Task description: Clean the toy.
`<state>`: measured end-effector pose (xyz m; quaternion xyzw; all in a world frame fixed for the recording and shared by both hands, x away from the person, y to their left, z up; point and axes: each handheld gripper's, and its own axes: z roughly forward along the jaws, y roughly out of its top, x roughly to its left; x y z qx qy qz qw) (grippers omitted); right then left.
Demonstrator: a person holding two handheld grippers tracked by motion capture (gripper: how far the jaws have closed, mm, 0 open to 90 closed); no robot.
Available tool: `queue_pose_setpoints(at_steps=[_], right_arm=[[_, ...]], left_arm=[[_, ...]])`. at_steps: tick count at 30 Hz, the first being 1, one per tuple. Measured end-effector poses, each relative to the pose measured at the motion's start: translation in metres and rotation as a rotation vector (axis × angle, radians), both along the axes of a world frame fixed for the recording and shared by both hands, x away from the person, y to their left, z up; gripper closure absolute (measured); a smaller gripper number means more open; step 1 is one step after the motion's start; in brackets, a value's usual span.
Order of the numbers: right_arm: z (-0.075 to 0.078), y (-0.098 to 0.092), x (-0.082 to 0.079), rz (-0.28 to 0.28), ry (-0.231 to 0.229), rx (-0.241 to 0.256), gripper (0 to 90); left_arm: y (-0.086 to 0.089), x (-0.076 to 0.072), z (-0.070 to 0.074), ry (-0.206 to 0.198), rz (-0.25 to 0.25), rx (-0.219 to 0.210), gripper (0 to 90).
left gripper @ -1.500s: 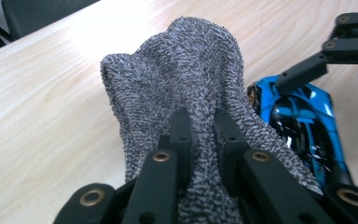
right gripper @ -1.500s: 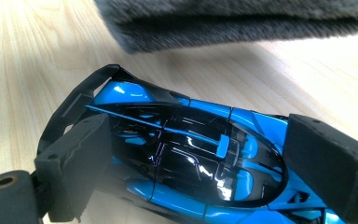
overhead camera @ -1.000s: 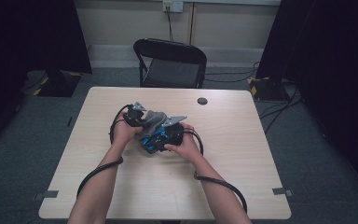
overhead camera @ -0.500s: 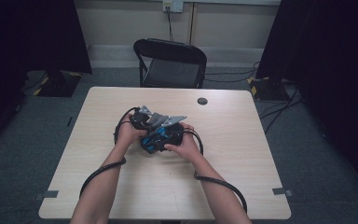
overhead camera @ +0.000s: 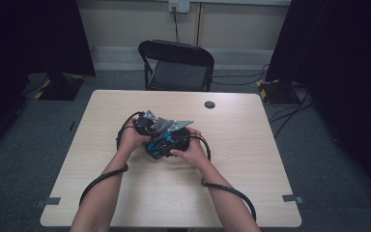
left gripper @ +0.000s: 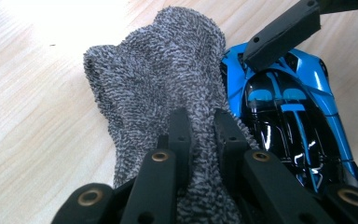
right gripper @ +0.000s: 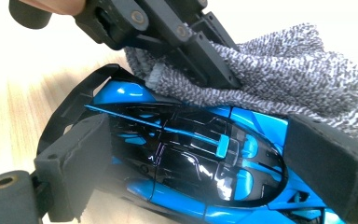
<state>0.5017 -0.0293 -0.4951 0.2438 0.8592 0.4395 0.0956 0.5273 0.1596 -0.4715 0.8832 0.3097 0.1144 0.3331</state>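
Fingers (left gripper: 182, 135) pinch grey cloth (left gripper: 168, 70) beside blue car (left gripper: 289, 107).

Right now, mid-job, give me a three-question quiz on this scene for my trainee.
1. True or false: the left gripper has its jaws shut on the grey cloth.
2. What does the right gripper hold between its jaws? A) a black cap B) the blue toy car C) a cable
3. Fill in: in the right gripper view, the cloth lies against the car's ____ side, the one away from the camera.

Key
1. True: both jaws pinch a fold of the cloth.
2. B: one jaw sits on each side of the car.
3. Far: the cloth touches the car's bodywork there.
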Motion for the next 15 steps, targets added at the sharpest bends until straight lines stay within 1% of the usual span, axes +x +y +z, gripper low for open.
queue_pose_setpoints(at_steps=[4, 11, 15], right_arm=[[0.0, 0.0, 0.0, -0.001, 0.002, -0.002, 8.0], [0.0, 0.0, 0.0, -0.001, 0.002, -0.002, 8.0], [0.0, 0.0, 0.0, -0.001, 0.004, -0.003, 8.0]], left_arm=[[0.005, -0.003, 0.001, 0.005, 0.006, -0.007, 80.1], [0.016, -0.008, 0.003, 0.014, -0.007, 0.007, 80.2], [0.022, -0.013, 0.004, 0.017, 0.0, -0.005, 80.2]])
